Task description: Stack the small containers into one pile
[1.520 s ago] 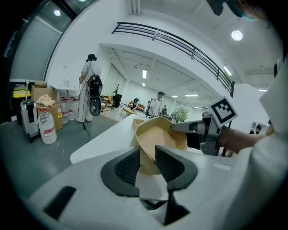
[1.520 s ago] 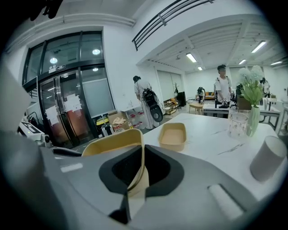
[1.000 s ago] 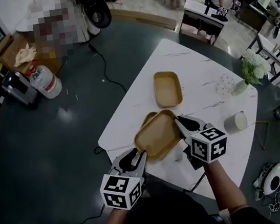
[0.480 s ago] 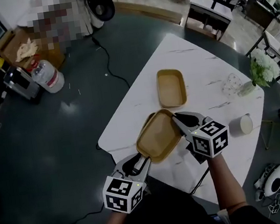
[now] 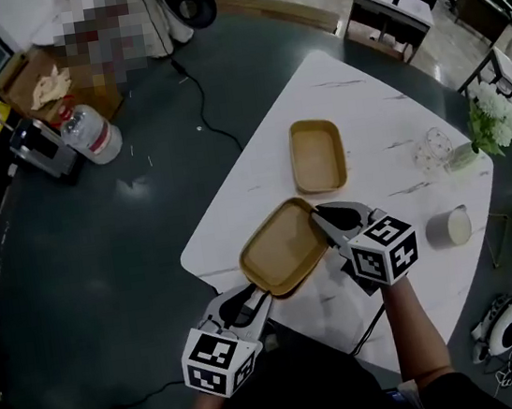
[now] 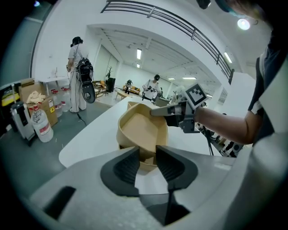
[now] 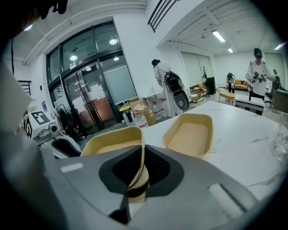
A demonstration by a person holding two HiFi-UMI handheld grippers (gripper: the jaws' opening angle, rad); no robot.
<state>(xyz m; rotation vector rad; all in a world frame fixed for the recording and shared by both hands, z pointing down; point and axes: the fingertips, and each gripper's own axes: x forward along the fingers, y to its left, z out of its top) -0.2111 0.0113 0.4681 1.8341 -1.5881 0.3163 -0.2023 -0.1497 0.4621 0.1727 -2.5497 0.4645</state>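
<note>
A tan container (image 5: 286,247) hangs tilted over the near part of the white table (image 5: 261,174). My right gripper (image 5: 319,218) is shut on its right rim, and the thin wall (image 7: 137,157) stands between the pads. A second tan container (image 6: 146,165) lies under it, seen only in the left gripper view. My left gripper (image 5: 257,295) is at the near left corner, and that lower container's corner fills the gap between its tips. A third tan container (image 5: 317,154) rests empty farther back on the table, also in the right gripper view (image 7: 191,132).
A white cup (image 5: 448,228), a clear glass (image 5: 430,151) and a vase of white flowers (image 5: 481,125) stand along the table's right side. A black cable (image 5: 367,320) hangs off the near edge. On the floor at left are a water bottle (image 5: 90,132) and a cardboard box (image 5: 50,86).
The held container has shifted a little left and now covers the lower one, whose far corner showed before. The left gripper has dropped slightly toward me.
</note>
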